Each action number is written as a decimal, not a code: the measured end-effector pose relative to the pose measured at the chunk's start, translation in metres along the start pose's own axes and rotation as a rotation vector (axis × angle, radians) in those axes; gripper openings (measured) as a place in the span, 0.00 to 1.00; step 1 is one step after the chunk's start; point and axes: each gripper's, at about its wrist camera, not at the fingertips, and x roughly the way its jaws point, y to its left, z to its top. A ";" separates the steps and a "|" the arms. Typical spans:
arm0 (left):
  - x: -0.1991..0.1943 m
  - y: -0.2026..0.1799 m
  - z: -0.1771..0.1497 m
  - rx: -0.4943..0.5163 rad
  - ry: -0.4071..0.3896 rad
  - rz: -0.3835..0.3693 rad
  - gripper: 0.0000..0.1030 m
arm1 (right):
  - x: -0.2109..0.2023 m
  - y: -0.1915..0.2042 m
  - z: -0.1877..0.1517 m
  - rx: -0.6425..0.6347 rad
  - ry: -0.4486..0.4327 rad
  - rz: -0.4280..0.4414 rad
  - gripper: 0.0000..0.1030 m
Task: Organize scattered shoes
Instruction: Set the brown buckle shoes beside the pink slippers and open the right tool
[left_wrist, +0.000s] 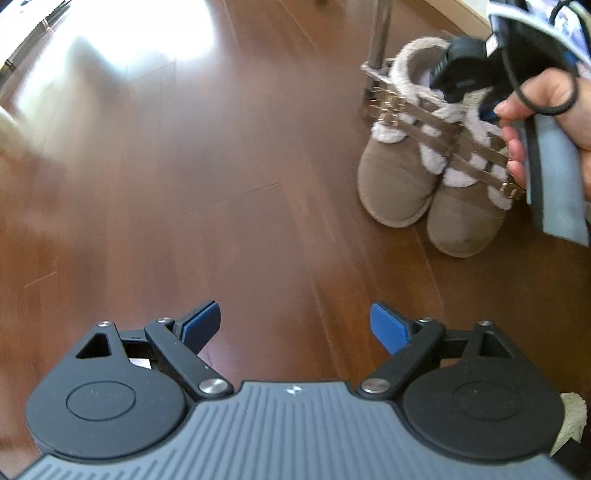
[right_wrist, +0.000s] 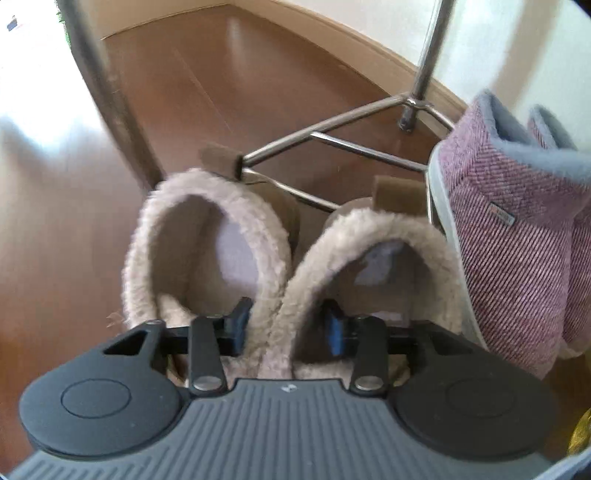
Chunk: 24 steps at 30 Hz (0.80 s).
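A pair of tan fleece-lined boots (left_wrist: 417, 181) with buckled straps stands side by side on the wood floor, at the right in the left wrist view. My right gripper (right_wrist: 286, 325) reaches into their openings, its jaws closed on the two touching fleece collars (right_wrist: 280, 302), one pad in each boot. It shows in the left wrist view (left_wrist: 461, 74) above the boots, held by a hand. My left gripper (left_wrist: 295, 325) is open and empty over bare floor, well left of the boots.
A metal rack (right_wrist: 332, 140) with chrome legs stands just behind the boots. A pair of pink tweed slippers (right_wrist: 509, 258) with grey lining sits to the right of the boots. A baseboard and wall (right_wrist: 369, 40) run behind.
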 end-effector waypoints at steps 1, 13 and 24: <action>0.001 0.003 0.002 0.000 -0.008 0.002 0.88 | -0.002 0.000 -0.002 -0.005 -0.013 0.000 0.25; -0.029 0.010 0.020 0.203 -0.266 -0.025 0.87 | -0.034 -0.032 0.009 0.130 -0.160 0.060 0.13; -0.047 0.008 0.037 0.183 -0.307 -0.091 0.87 | -0.039 -0.052 0.079 0.040 -0.243 0.055 0.43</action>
